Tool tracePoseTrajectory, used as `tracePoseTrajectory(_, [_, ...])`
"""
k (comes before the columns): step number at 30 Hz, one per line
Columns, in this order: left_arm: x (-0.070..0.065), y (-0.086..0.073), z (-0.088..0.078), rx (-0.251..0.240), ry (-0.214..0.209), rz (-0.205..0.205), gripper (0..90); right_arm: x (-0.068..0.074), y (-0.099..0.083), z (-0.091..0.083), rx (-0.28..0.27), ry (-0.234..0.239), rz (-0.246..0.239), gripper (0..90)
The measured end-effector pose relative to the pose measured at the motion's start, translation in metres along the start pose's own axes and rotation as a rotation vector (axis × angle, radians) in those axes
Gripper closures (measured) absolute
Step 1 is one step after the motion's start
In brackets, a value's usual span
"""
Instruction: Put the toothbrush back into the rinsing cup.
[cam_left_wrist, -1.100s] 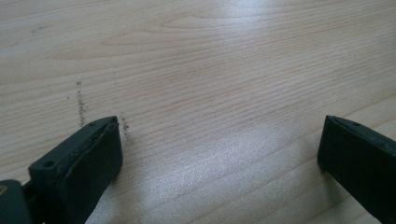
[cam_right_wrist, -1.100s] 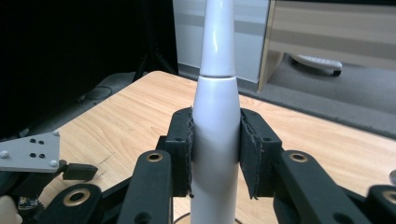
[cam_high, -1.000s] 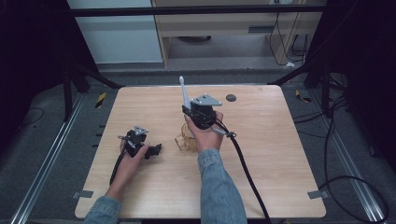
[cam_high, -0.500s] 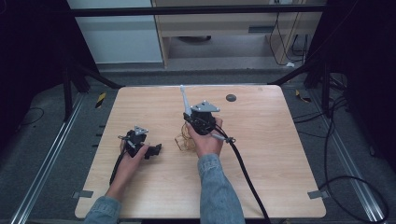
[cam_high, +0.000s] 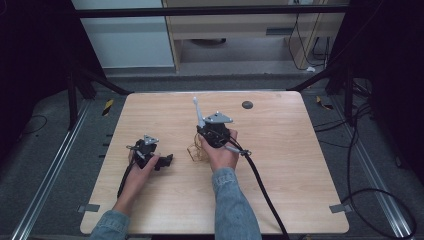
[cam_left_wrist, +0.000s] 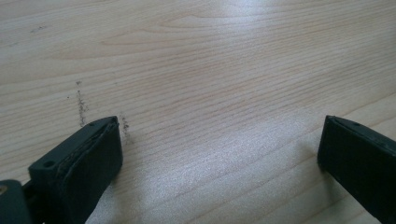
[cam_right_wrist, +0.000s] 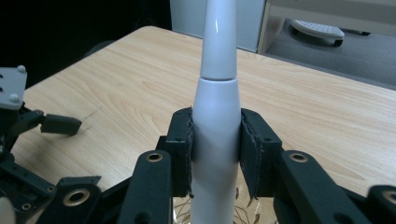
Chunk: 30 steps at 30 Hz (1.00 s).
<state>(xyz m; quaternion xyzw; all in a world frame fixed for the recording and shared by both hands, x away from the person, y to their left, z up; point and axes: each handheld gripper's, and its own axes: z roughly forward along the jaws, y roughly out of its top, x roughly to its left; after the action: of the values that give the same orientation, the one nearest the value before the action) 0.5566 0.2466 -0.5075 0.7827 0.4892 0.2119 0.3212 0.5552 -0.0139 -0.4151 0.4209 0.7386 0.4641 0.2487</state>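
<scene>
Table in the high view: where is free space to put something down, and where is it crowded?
The table is bare on its right half, beyond the cable, and along the far edge except a small dark disc. The near left corner is free too. It is crowded at the middle: the right gripper clamps a white toothbrush above a gold wire holder, with the left gripper beside.

A light wooden table (cam_high: 280, 165) bears a small dark round disc (cam_high: 247, 104) near its far edge; black cables (cam_high: 372, 190) trail over the grey floor at the right. A pale cabinet (cam_high: 235, 30) stands beyond the table.
</scene>
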Motion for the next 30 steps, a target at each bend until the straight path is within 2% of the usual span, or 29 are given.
tracePoseTrajectory(19, [0.0002,0.0,-0.0001,0.0,-0.001,0.001,0.0,0.0027,-0.0036,0.005,0.057,-0.006,-0.032,67.0])
tracePoseTrajectory(25, [0.0002,0.0,-0.0001,0.0,-0.001,0.001,0.0,0.0041,-0.002,0.0067,0.077,-0.02,-0.059,66.9])
tracePoseTrajectory(30, [0.0001,-0.0001,-0.0001,0.001,-0.001,0.001,0.0,0.006,-0.0023,0.0066,0.076,-0.037,-0.055,66.8])
